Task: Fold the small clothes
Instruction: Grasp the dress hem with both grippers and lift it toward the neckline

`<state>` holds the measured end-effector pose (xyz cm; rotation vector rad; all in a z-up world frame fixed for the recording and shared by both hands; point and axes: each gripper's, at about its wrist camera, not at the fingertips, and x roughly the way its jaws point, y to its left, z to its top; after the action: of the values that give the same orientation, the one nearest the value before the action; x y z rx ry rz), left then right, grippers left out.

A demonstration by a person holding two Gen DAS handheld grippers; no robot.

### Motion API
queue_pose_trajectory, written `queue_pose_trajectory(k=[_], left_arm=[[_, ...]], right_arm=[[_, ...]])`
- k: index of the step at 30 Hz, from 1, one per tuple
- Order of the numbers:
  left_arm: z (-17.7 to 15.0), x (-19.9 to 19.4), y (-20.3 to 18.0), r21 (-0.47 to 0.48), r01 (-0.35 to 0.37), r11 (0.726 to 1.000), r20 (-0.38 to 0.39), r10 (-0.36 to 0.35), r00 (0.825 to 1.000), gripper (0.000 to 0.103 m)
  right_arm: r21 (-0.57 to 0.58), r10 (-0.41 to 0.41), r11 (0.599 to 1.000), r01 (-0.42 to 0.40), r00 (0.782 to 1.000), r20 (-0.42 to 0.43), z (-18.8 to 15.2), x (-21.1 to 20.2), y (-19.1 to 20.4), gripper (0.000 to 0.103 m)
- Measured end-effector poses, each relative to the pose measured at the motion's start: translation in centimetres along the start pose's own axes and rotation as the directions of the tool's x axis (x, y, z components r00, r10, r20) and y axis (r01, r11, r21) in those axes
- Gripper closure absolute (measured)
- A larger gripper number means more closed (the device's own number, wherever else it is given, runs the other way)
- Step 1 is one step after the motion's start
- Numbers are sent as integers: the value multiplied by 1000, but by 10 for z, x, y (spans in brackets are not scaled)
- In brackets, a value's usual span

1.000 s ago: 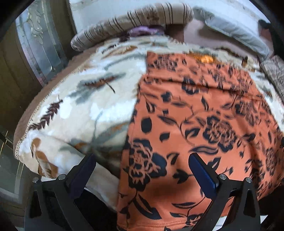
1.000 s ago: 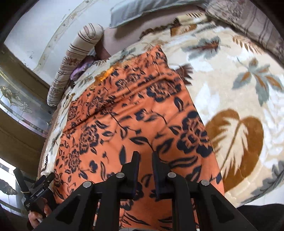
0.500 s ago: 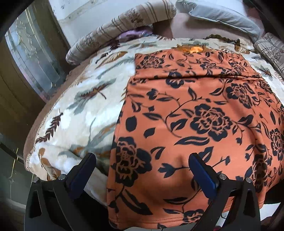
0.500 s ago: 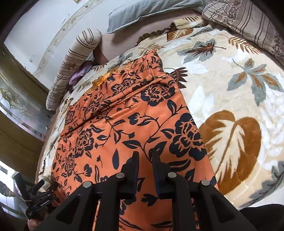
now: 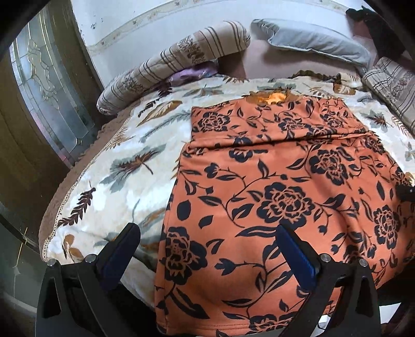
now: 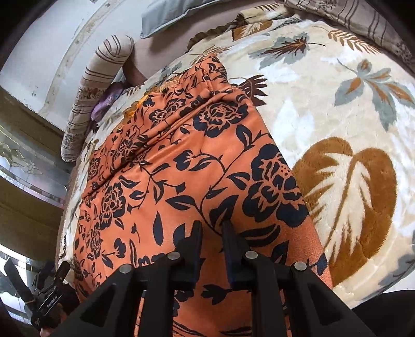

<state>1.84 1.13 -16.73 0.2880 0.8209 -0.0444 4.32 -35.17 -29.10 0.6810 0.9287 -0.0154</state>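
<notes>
- Nearest the left wrist camera, the left gripper [image 5: 207, 242] stands with its two dark blue-padded fingers [image 5: 294, 250] spread wide, holding nothing; the near hem of the orange garment with a dark navy rose-and-vine print [image 5: 272, 202] lies between and below them, its left edge running up between the two fingers.
- Close to the right wrist camera, the right gripper [image 6: 211, 225] has its black fingers [image 6: 193, 243] drawn almost together, only a narrow gap left; their tips sit over the garment [image 6: 181, 166] near its right edge, but whether cloth is pinched between them cannot be told.
- At the lower left of the right view, the left gripper [image 6: 49, 298] shows as a black tool with a small white label; its lettering is too small to read.
- Farther out, the garment lies spread flat on the plush cream blanket with grey and brown leaf patterns [image 5: 124, 166], a fold line crossing it near its far end.
- Beyond its far edge, a bright orange patch [image 5: 272, 98] shows; what it is cannot be told.
- At the back lie a long beige bolster with brown stripes [image 5: 171, 62], a purple cloth [image 5: 192, 74] tucked against it, and a pale grey pillow [image 5: 313, 42] beside the white wall [image 5: 155, 18].
</notes>
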Motion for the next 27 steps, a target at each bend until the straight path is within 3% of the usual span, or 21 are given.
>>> queue_pose_trajectory(k=[12, 27], left_arm=[[8, -25, 5, -23, -7, 1000, 42, 8, 999, 0], [5, -48, 22, -63, -45, 997, 68, 49, 997, 0]], right_arm=[[-8, 8, 1000, -8, 1000, 8, 0, -3, 6, 81], [-46, 47, 998, -42, 992, 117, -2, -30, 16, 81]])
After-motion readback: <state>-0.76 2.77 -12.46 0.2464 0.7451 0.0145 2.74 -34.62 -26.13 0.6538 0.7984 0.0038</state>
